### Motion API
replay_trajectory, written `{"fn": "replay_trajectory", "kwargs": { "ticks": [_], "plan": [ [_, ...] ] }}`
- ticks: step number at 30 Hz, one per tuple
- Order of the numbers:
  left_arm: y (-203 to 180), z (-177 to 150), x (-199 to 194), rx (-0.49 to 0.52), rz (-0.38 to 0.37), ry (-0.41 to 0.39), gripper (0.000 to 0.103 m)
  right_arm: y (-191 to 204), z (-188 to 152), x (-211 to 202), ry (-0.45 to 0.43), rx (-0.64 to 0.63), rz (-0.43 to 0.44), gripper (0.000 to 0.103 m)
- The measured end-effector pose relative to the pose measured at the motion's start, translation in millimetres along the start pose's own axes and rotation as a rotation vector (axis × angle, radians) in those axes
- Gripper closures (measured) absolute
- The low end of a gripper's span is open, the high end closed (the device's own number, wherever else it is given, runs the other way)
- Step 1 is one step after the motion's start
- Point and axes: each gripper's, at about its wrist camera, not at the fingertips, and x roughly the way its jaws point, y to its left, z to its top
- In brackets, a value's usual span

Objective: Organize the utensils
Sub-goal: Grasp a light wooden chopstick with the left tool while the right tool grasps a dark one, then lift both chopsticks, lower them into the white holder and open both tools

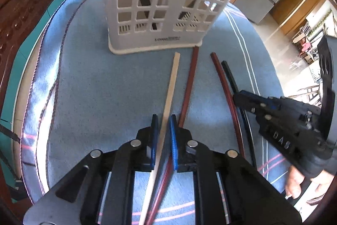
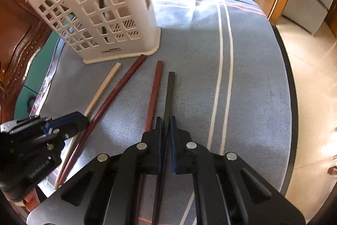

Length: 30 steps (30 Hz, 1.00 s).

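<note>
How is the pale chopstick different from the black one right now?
Colour: the pale chopstick is cream, the black chopstick is very dark.
Place: the pale chopstick lies leftmost of the four sticks, its far tip nearest the white basket; the black chopstick lies rightmost, its tip farther back.
Grip: the left claw has shut on the pale chopstick, the right claw on the black chopstick.
Both lie flat on the blue cloth.
</note>
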Motion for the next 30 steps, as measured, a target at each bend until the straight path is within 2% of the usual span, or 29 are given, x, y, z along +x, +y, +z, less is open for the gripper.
{"fn": "replay_trajectory", "kwargs": {
  "ticks": [1, 7, 9, 16, 17, 21, 22, 24, 26, 30],
  "plan": [
    [-1, 2, 1, 0.005, 0.008, -0.005, 0.09, 1, 0, 0, -0.003, 0.0, -0.005, 0.095],
    [-17, 17, 11, 0.049, 0.063, -0.041, 0.072, 0, 7, 4, -0.023, 0.013, -0.027, 0.094],
    [-22, 21, 12, 0.066, 0.063, -0.047, 0.061, -5, 11, 5, -0.025, 0.022, -0.027, 0.094],
    [-37, 29, 20, 0.12, 0.095, -0.061, 0.059, -23, 12, 5, -0.029, 0.05, -0.024, 0.094],
    [-39, 31, 22, 0.119, 0.093, -0.061, 0.062, -20, 12, 5, -0.032, 0.036, -0.037, 0.094],
    [-29, 34, 21, 0.097, 0.126, -0.067, 0.092, -15, 9, 4, -0.037, 0.015, -0.049, 0.094],
    [-25, 35, 20, 0.082, 0.121, -0.068, 0.095, -15, 9, 4, -0.037, 0.02, -0.038, 0.095],
    [-20, 37, 18, 0.064, 0.101, -0.071, 0.096, -16, 7, -1, -0.047, 0.027, -0.032, 0.095],
    [-17, 37, 12, 0.06, 0.114, -0.095, 0.096, -17, 6, -14, -0.08, 0.029, -0.027, 0.097],
    [-23, 40, -27, 0.071, 0.076, -0.201, 0.096, -23, 5, -60, -0.192, 0.03, 0.041, 0.097]
  ]
}}
